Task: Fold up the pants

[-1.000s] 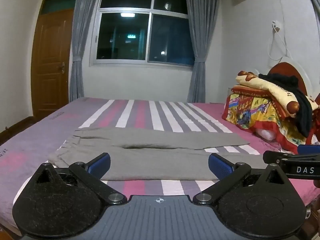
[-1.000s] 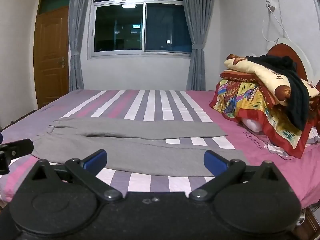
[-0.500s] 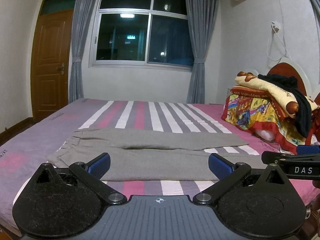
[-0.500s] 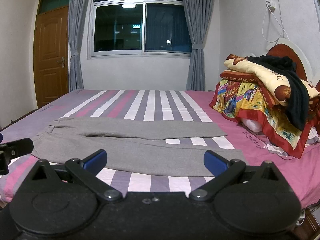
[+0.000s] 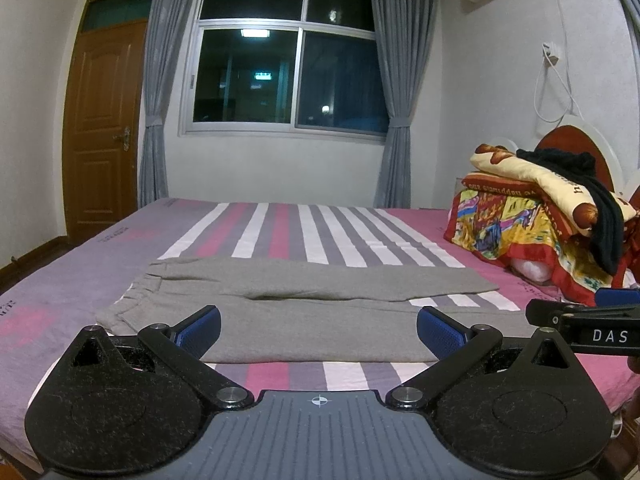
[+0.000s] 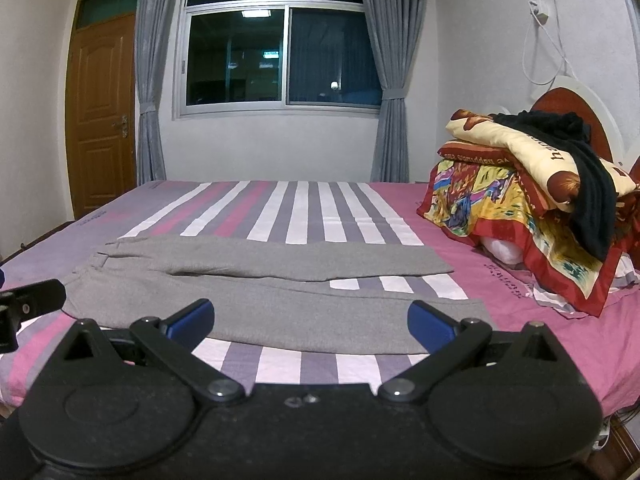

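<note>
Grey pants (image 5: 304, 304) lie flat on the striped bed, waistband to the left and both legs stretched to the right, with a narrow gap between the leg ends. In the right wrist view the same pants (image 6: 276, 292) fill the near middle of the bed. My left gripper (image 5: 319, 330) hovers open at the bed's near edge, level with the near leg, with nothing between its blue pads. My right gripper (image 6: 311, 326) is open too, held just in front of the near leg. Part of the right gripper's finger shows at the right edge of the left wrist view.
A pile of folded colourful blankets (image 5: 536, 216) topped by a black garment (image 6: 588, 184) sits at the bed's right end against a red headboard. The striped sheet (image 5: 320, 228) stretches behind the pants. A wooden door (image 5: 104, 128), a curtained window and a wall lie beyond.
Both views have shifted only slightly; the pants lie as before and both grippers stay open.
</note>
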The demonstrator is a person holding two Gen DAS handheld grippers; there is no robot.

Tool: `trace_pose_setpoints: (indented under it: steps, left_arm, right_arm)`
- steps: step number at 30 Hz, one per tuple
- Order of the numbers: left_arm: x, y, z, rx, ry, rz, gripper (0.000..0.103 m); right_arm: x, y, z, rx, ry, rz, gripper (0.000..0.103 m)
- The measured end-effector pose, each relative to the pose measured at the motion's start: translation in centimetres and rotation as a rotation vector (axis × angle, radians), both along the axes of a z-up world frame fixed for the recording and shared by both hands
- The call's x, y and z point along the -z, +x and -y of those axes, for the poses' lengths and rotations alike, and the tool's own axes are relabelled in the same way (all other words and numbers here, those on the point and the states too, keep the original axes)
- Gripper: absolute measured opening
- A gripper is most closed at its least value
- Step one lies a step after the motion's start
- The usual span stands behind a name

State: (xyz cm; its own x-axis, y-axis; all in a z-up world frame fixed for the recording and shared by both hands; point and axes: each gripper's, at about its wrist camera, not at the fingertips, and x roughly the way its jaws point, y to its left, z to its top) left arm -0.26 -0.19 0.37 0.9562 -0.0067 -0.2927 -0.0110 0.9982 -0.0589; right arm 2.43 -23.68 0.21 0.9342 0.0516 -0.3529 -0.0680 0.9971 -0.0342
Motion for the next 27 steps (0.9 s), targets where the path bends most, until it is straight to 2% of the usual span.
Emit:
trace_pose_setpoints:
  steps: [27]
  left_arm:
    - [-0.01, -0.12, -0.33, -0.001, 0.000, 0.001, 0.103]
  right_arm:
    - [-0.03, -0.05, -0.03, 0.000, 0.002, 0.000, 0.101]
